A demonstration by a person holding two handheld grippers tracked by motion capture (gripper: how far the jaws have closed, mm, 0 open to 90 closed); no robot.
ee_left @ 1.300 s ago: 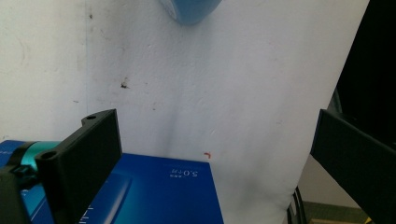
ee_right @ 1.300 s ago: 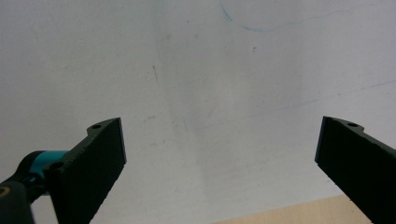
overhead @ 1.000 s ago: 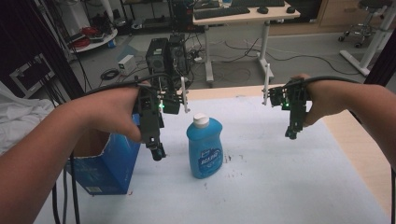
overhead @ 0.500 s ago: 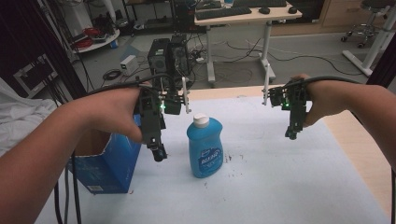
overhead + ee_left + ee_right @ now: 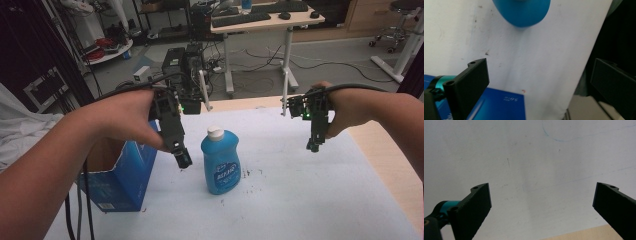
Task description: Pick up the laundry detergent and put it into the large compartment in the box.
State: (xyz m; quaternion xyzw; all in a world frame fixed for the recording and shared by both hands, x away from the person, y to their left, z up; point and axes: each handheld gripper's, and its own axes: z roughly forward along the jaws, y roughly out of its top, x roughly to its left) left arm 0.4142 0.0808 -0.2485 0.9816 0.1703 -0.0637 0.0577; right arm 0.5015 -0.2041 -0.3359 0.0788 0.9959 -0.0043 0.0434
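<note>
A blue bottle with a white cap stands upright near the middle of the desk, which has a white cover with small dark specks on it. To the left of the bottle sits a blue box with its top open, close to the left edge of the desk. The left tongs hang in the air between the box and the bottle, just beside the bottle and not touching it, and they point down at the desk. A hand holds them from the left. In the left gripper view the left tongs are wide open with nothing between the jaws; the round bottom of the bottle shows at the top and a corner of the box at the bottom. The right tongs hang over the right side of the desk, well apart from the bottle, held by the other hand. In the right gripper view the right tongs are wide open too and hold nothing, with the white cover below them. Far behind the desk stands another desk with keyboards on it.
</note>
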